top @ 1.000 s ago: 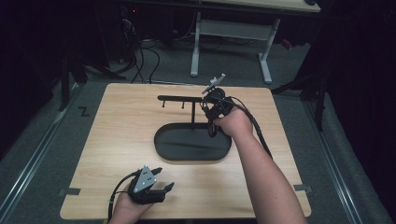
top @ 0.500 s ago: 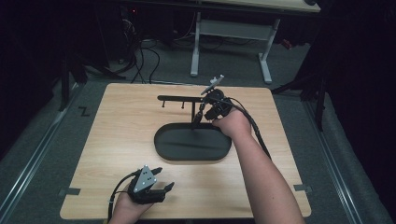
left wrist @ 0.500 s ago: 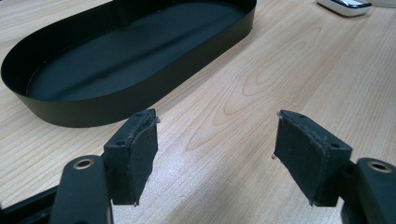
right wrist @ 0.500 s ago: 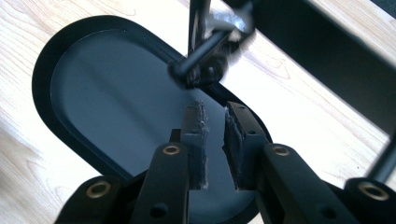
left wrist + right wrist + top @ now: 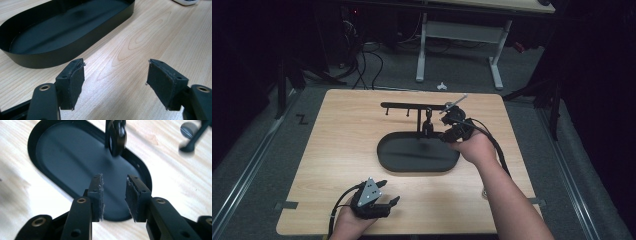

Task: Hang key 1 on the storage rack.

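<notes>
A black oval tray lies in the middle of the wooden table. From its far rim rises a black stand post carrying a thin horizontal bar with small pegs. My right gripper hovers by the tray's far right end, just right of the post. In the right gripper view its jaws stand a little apart with nothing between them, above the tray floor, with the post ahead. My left gripper rests near the front edge, wide open over bare wood, facing the tray wall.
A small round pale item lies on the table near the right forearm, and shows as a white object in the left gripper view. A desk frame and cables stand on the floor beyond the table.
The right hand has drawn the right gripper slightly back from the bar, toward the person and lower over the tray's end. The left gripper has stayed put.
</notes>
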A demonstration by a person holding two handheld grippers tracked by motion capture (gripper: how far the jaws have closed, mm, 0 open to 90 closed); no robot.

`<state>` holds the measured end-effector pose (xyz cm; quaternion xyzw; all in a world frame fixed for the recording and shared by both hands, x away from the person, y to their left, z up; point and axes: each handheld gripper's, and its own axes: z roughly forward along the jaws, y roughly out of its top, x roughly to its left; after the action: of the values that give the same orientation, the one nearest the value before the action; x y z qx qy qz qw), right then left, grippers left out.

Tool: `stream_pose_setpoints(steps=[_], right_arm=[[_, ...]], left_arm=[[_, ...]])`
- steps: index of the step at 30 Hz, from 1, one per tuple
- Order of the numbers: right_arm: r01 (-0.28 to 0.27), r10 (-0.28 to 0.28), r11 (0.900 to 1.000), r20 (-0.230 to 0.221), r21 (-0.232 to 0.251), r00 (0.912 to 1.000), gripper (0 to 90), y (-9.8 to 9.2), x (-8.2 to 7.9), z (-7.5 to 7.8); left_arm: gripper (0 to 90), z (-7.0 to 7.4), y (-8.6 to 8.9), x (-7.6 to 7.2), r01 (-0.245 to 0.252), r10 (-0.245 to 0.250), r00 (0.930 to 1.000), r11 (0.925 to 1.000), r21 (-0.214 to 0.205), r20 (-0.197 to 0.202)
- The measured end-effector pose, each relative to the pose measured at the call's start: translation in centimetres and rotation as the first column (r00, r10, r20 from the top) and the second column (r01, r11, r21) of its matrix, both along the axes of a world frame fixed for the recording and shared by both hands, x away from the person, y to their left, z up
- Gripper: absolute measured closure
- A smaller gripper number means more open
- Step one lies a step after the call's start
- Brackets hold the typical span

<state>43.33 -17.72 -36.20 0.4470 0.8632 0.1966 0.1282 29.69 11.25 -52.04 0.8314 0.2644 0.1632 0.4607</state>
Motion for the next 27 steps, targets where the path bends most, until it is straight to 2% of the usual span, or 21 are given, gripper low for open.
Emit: stream_pose_setpoints(steps=[5,6,9,14,15,16,21,27], right_arm=[[0.003,-0.003,0.9999,0.009,0.013,1.0000,60.9,-1.4,-1.4,-0.5],[0.017,-0.017,0.9992,0.000,0.037,0.9999,60.4,-2.2,-2.1,-0.8],[0.027,-0.027,0.9991,0.002,0.034,0.9996,59.4,-3.4,-2.9,-1.3],[0.061,-0.061,0.9967,-0.007,0.053,0.9981,58.5,-5.7,-4.1,-2.6],[0.061,-0.061,0.9967,-0.007,0.053,0.9981,58.5,-5.7,-4.1,-2.6],[0.078,-0.077,0.9953,-0.013,0.058,0.9969,58.5,-6.6,-4.6,-3.1],[0.116,-0.115,0.9917,-0.027,0.056,0.9930,58.4,-8.4,-5.3,-4.3],[0.164,-0.162,0.9860,-0.054,0.031,0.9853,58.3,-11.1,-6.3,-6.7]], left_arm=[[30.4,-0.1,-0.2,0.0,0.002,-0.002,1.0000,1.0000,0.004,-0.002],[30.4,-0.2,-0.2,0.0,0.004,-0.004,1.0000,1.0000,0.006,-0.004],[30.4,-0.2,-0.3,0.0,0.003,-0.003,1.0000,1.0000,0.007,-0.003],[30.4,-0.3,-0.3,0.0,0.006,-0.006,1.0000,0.9999,0.011,-0.006],[30.4,-0.3,-0.3,0.0,0.006,-0.006,1.0000,0.9999,0.011,-0.006],[30.4,-0.3,-0.4,0.0,0.006,-0.006,0.9999,0.9999,0.010,-0.009],[30.4,-0.3,-0.4,0.0,0.007,-0.007,0.9999,0.9999,0.012,-0.008],[30.4,-0.4,-0.4,0.1,0.013,-0.012,0.9999,0.9997,0.022,-0.012]])
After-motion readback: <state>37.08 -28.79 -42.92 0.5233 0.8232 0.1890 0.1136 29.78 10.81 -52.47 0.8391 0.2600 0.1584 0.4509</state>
